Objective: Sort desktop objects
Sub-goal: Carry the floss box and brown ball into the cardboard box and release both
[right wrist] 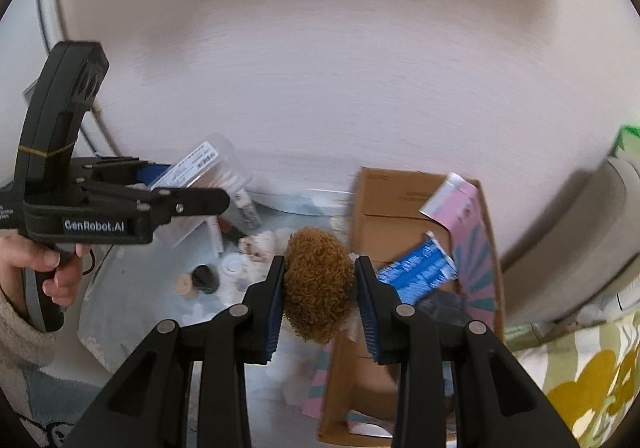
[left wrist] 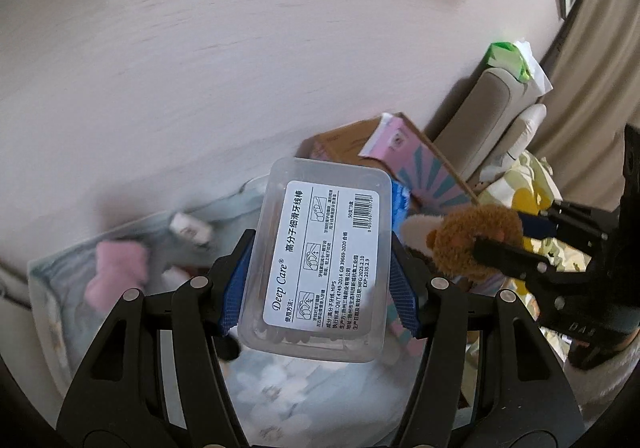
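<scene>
Pale wall behind, left gripper (left wrist: 320,280) pinching "Deep Care" box (left wrist: 320,268), right gripper (right wrist: 320,300) pinching plush (right wrist: 318,284).

A clear plastic floss-pick box (left wrist: 320,268) sits at the centre of the left wrist view, its white "Deep Care" label with barcode facing up, tilted with its far end toward 12 o'clock and lifted off the surface. A brown fuzzy plush toy (right wrist: 318,284), rounded and shaggy, fills the centre of the right wrist view, with an open cardboard box (right wrist: 400,203) at 2 o'clock holding a blue packet (right wrist: 420,272).
</scene>
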{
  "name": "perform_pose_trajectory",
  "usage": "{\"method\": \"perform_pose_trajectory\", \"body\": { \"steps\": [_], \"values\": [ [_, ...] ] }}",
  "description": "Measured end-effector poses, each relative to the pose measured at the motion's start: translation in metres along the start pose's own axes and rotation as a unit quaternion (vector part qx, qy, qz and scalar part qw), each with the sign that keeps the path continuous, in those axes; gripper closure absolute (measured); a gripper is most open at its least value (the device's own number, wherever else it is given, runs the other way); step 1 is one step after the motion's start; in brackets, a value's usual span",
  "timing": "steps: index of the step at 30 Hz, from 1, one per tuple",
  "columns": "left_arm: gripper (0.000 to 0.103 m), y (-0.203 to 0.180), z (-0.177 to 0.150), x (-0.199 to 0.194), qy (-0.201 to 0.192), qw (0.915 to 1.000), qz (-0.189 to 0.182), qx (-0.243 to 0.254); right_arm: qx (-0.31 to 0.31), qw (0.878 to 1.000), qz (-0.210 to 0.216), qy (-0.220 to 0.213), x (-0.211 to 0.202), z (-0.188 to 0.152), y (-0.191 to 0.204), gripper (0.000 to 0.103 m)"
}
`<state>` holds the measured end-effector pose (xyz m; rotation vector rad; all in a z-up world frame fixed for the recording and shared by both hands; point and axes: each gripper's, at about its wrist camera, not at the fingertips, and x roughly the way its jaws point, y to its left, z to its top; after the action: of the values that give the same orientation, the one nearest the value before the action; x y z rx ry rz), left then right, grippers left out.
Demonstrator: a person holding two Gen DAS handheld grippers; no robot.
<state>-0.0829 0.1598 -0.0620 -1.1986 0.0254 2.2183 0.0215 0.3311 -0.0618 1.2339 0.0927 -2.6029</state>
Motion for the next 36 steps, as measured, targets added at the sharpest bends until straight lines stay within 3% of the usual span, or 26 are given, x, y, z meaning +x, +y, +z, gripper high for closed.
{"method": "perform_pose_trajectory", "body": {
  "steps": [14, 21, 36],
  "values": [
    [0.045, -0.071, 0.046, 0.097, 0.047, 0.998, -0.038, 0.016, 0.067, 0.996, 0.009, 0.058, 0.032, -0.027, -0.063, 0.072],
    [0.045, -0.082, 0.052, 0.142, 0.084, 0.9957, -0.025, 0.03, 0.075, 0.994, 0.026, 0.08, 0.053, -0.038, -0.075, 0.072],
    [0.045, -0.098, 0.055, 0.171, 0.106, 0.9932, -0.017, 0.046, 0.074, 0.992, 0.048, 0.087, 0.066, -0.041, -0.087, 0.072]
  ]
}}
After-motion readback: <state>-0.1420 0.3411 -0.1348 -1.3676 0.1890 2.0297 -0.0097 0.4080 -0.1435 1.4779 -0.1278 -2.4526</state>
